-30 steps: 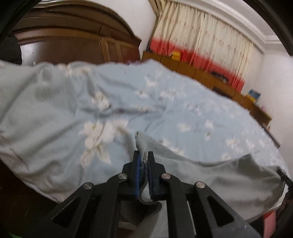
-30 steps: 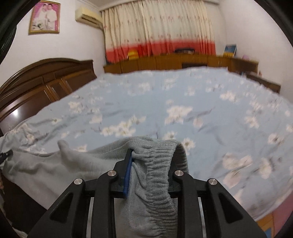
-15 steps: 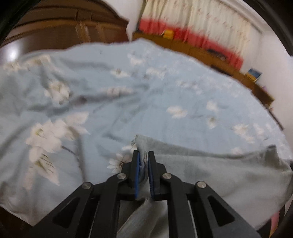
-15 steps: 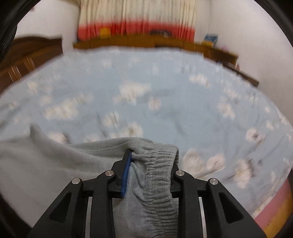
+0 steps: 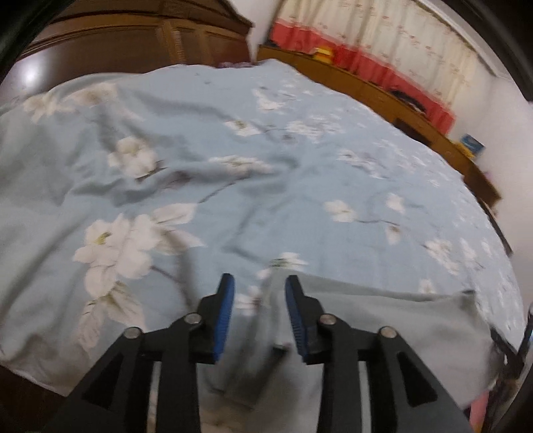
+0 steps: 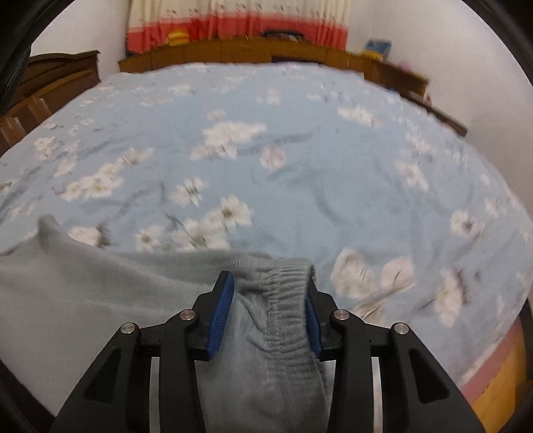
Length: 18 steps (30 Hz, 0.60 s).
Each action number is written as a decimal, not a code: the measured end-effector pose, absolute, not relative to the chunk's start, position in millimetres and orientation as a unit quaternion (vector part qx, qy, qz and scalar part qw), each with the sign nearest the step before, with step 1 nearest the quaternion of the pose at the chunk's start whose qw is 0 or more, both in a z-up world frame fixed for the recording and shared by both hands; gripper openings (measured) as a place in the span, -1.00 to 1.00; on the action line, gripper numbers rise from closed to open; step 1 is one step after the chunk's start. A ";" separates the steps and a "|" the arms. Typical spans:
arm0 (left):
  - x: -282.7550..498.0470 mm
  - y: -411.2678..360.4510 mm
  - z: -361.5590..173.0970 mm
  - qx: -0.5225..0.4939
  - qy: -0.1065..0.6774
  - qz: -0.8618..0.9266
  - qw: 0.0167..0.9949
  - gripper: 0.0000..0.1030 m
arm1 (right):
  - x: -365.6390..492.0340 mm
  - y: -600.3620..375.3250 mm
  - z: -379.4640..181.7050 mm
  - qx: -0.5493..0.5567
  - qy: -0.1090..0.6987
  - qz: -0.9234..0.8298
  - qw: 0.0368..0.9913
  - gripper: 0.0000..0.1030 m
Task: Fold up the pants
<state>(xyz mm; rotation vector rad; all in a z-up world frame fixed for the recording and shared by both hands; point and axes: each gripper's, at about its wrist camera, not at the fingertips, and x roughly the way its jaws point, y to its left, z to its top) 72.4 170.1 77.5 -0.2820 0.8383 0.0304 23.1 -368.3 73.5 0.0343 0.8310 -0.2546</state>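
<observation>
Bed (image 5: pixel 233 160) under floral sheet fills view; wooden wardrobe (image 5: pixel 116 43) and curtain (image 6: pixel 233 13) behind. Grey pants (image 6: pixel 83 293) lie at near edge. My left tongs (image 5: pixel 259 283) just opened, cloth loose between. My right tongs (image 6: pixel 271 283) opening, waistband (image 6: pixel 286 299) bunched between, grip unclear.

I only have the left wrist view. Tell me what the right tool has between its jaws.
Observer: The right tool has the gathered waistband of the grey pants filling its jaws, which have just been opening. I cannot tell whether the pads press on it.
Operator: Describe the cloth left of that tool.
Observer: A stitched edge runs left from the waistband, lying on the floral sheet.
</observation>
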 end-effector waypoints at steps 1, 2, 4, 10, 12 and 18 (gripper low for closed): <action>73.2 163.6 80.3 -0.126 0.408 0.003 0.904 -0.24 | 21.3 -363.6 81.6 0.008 0.394 -0.120 0.911 -0.21; 75.6 158.6 81.4 -0.118 0.409 -0.003 0.905 -0.24 | 21.7 -359.5 86.6 0.004 0.391 -0.117 0.913 -0.20; 80.9 147.4 80.8 -0.103 0.412 -0.014 0.905 -0.24 | 22.7 -349.9 97.2 0.004 0.387 -0.103 0.916 -0.18; 91.2 133.1 62.3 -0.095 0.434 -0.016 0.896 -0.24 | 30.7 -308.9 110.6 -0.028 0.381 -0.072 0.922 -0.12; 92.2 133.5 56.4 -0.092 0.440 -0.012 0.893 -0.24 | 32.5 -295.4 111.7 -0.077 0.369 -0.098 0.921 -0.11; 90.6 134.1 45.4 -0.083 0.447 -0.007 0.890 -0.24 | 40.3 -303.5 106.4 -0.173 0.381 -0.203 0.885 -0.11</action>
